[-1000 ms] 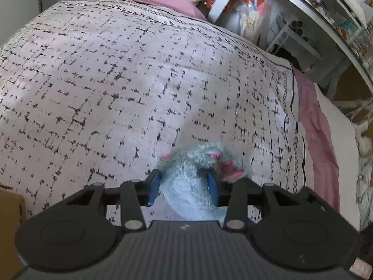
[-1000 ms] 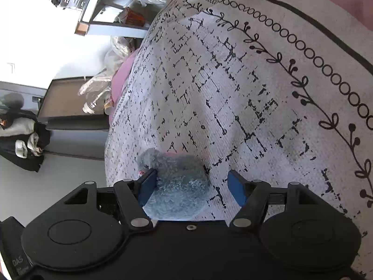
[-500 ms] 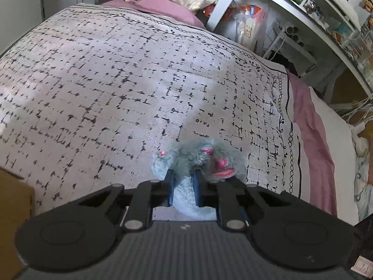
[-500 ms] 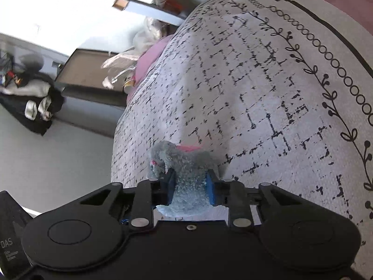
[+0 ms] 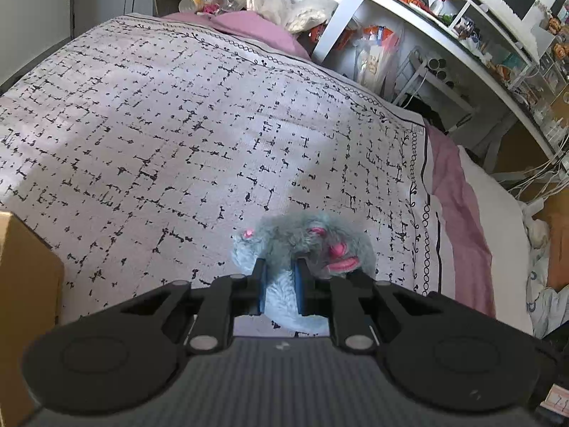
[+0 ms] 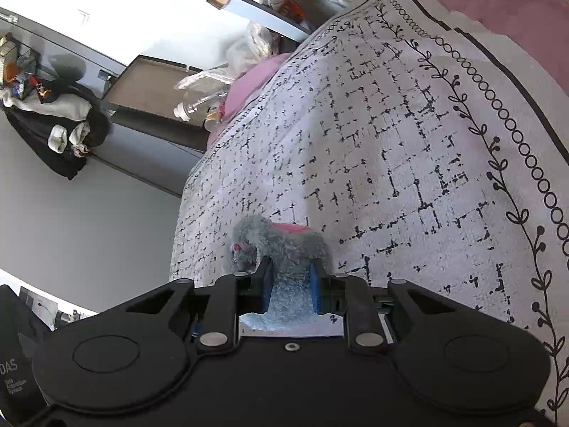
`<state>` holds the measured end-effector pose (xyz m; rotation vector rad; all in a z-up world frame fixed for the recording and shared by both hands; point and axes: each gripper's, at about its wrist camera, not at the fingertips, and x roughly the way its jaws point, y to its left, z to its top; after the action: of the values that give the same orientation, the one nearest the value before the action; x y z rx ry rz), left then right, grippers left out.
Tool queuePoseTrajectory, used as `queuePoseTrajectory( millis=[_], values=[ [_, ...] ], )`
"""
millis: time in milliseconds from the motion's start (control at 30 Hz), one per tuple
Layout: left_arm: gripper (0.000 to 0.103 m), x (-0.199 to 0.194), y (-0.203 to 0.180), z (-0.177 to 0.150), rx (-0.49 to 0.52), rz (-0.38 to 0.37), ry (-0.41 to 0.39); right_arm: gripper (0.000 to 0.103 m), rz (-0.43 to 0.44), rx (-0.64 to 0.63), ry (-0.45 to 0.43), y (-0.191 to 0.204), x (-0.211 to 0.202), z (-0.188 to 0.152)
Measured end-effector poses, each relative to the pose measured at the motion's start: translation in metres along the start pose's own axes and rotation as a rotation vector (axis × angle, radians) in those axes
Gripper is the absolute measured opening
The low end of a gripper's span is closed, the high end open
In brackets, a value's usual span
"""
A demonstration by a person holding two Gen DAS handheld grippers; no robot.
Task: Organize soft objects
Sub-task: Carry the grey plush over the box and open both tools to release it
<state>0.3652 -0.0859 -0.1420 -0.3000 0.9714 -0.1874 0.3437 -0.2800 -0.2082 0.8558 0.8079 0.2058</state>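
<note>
1. The left gripper [image 5: 279, 286] has its fingers clamped on a grey plush toy [image 5: 306, 242], low in the middle of the left wrist view, above the patterned bedspread [image 5: 177, 124].
2. The right gripper [image 6: 290, 290] is likewise pinched onto grey plush [image 6: 284, 245], bottom centre of its view; whether it is the same toy I cannot tell.
3. Grasping looks done; carrying and placing remain.
4. A cardboard box [image 5: 21, 277] at the left edge may be the destination.
</note>
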Motion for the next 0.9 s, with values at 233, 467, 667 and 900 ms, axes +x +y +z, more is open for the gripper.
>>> queuePoseTrajectory(
  millis=[233,467,667,900],
  values=[
    [0.014,-0.025,0.011,0.003,-0.015,-0.003,-0.031,0.021,0.022,-0.043,-0.002,0.023,-0.009,-0.009],
    [0.014,-0.048,0.021,-0.001,-0.007,-0.006,-0.055,0.021,0.007,-0.099,-0.011,0.048,-0.020,-0.025],
    [0.014,-0.068,0.032,-0.006,-0.006,-0.025,-0.067,0.021,0.001,-0.136,-0.029,0.065,-0.033,-0.040],
    [0.013,-0.093,0.045,-0.010,-0.001,-0.028,-0.093,0.021,0.011,-0.213,-0.037,0.087,-0.040,-0.059]
  ],
)
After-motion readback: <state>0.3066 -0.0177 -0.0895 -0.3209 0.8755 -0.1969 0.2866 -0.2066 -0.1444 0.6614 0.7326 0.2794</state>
